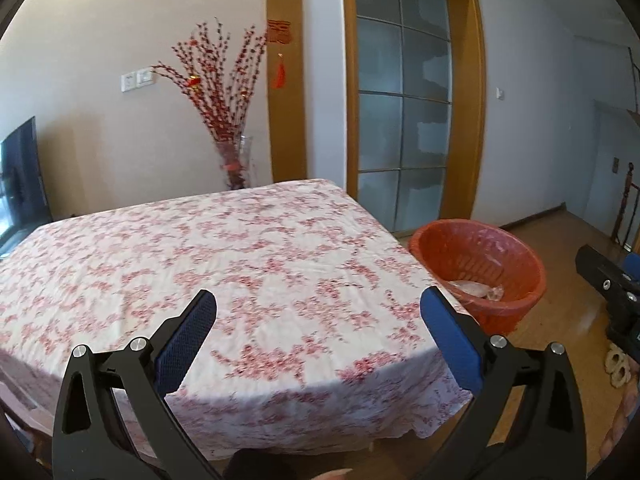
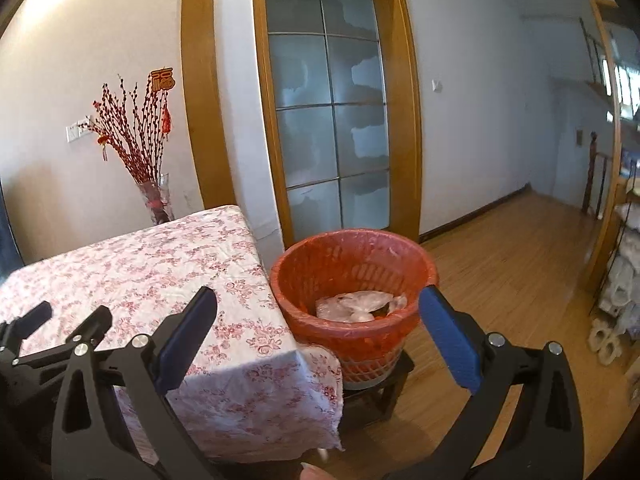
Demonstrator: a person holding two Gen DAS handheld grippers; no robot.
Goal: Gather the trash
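A red plastic waste basket [image 2: 352, 276] with a red liner stands on a low dark stool to the right of the table; it also shows in the left wrist view [image 1: 480, 268]. Crumpled clear plastic trash [image 2: 356, 304] lies inside it, also visible in the left wrist view [image 1: 478, 290]. My right gripper [image 2: 318, 312] is open and empty, in front of the basket and over the table's right corner. My left gripper [image 1: 318, 312] is open and empty above the near edge of the table [image 1: 200, 248], which has a pink floral cloth.
A glass vase of red branches [image 1: 236, 160] stands behind the table. A frosted glass door [image 1: 400, 120] in a wooden frame is behind the basket. Wooden floor [image 2: 500, 260] runs to the right. A dark TV screen [image 1: 22, 176] is at far left. Slippers [image 2: 604, 340] lie at right.
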